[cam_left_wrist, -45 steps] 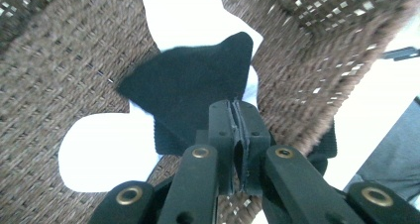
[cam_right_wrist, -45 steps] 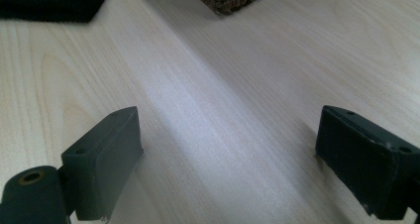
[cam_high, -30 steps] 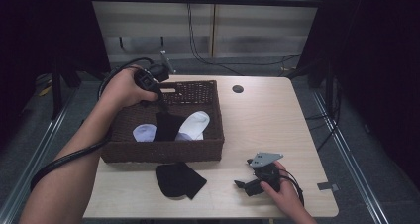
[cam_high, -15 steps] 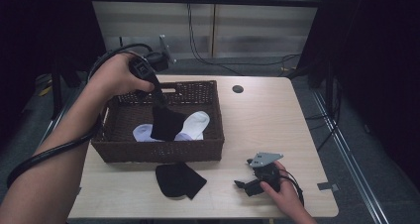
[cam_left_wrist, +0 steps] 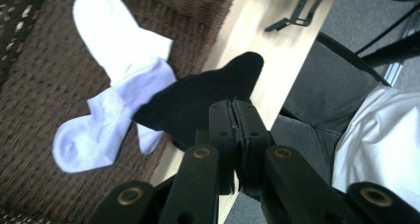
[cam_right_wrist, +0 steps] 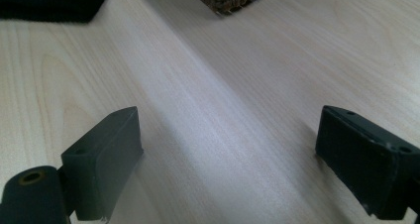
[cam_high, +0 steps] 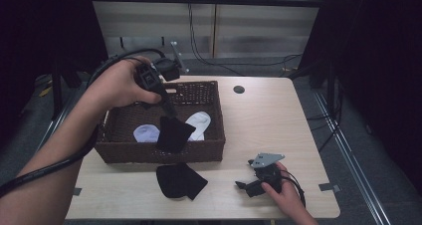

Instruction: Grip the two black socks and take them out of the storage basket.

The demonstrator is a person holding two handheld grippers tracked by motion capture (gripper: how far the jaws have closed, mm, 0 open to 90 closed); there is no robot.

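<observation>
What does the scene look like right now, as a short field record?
left gripper: shut on black sock, lifted above the basket's front wall
right gripper: open, resting low on the light wooden table
dark brown wicker basket: holds two white socks
second black sock: lying on the table in front of the basket

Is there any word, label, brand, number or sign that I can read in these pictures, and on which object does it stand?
None: no text can be read.
The white socks, both black socks, the wicker basket and the table carry no visible print or logo.
The left gripper and right gripper show no visible marking.
</observation>
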